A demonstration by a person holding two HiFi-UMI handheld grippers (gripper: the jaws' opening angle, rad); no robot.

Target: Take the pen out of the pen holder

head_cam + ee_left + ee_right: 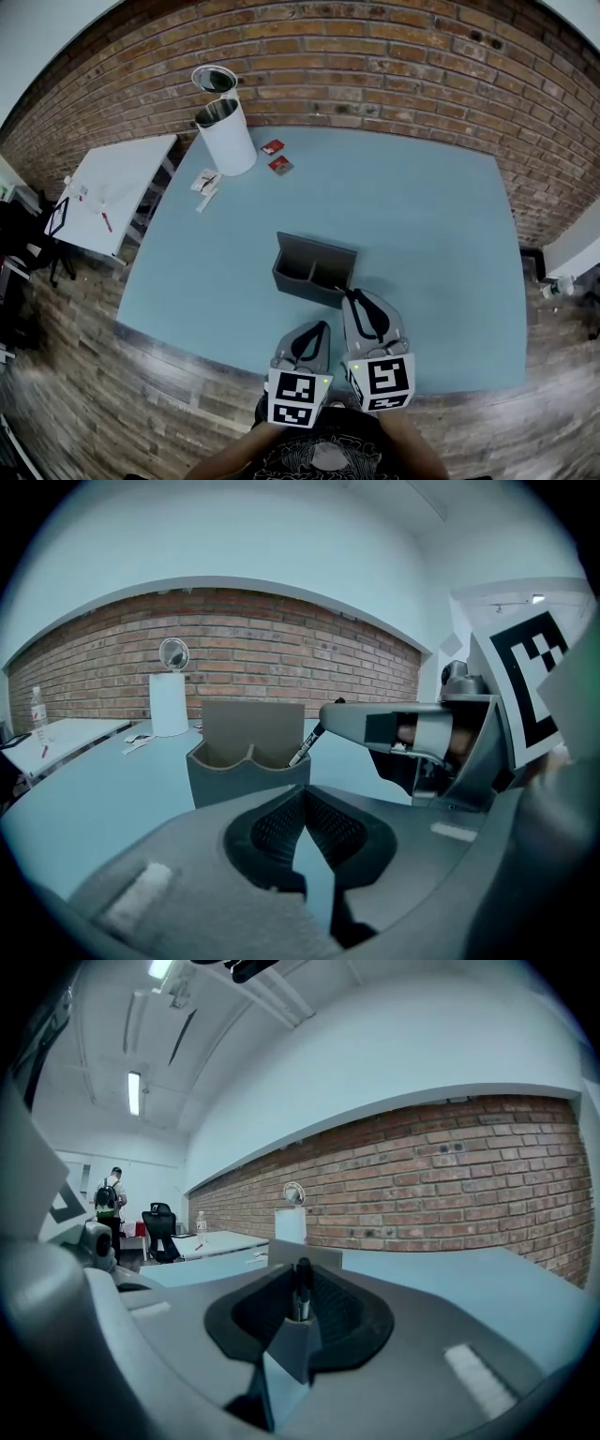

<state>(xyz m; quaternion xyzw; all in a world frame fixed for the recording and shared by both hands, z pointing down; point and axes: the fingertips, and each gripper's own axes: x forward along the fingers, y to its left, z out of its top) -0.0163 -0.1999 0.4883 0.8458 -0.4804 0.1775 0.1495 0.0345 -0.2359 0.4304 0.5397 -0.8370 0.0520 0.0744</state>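
Centre of the frame, the grey pen holder [314, 267] stands on the blue bench [422, 234]. The right claw [354, 296] is clamped on the pen [302, 1288], whose lower end sits in the holder's right compartment. Lower centre, the left claw [322, 328] is closed and empty.

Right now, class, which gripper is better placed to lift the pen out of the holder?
Right. The right gripper is shut on the pen at the pen holder; the left gripper is shut, empty and short of it.
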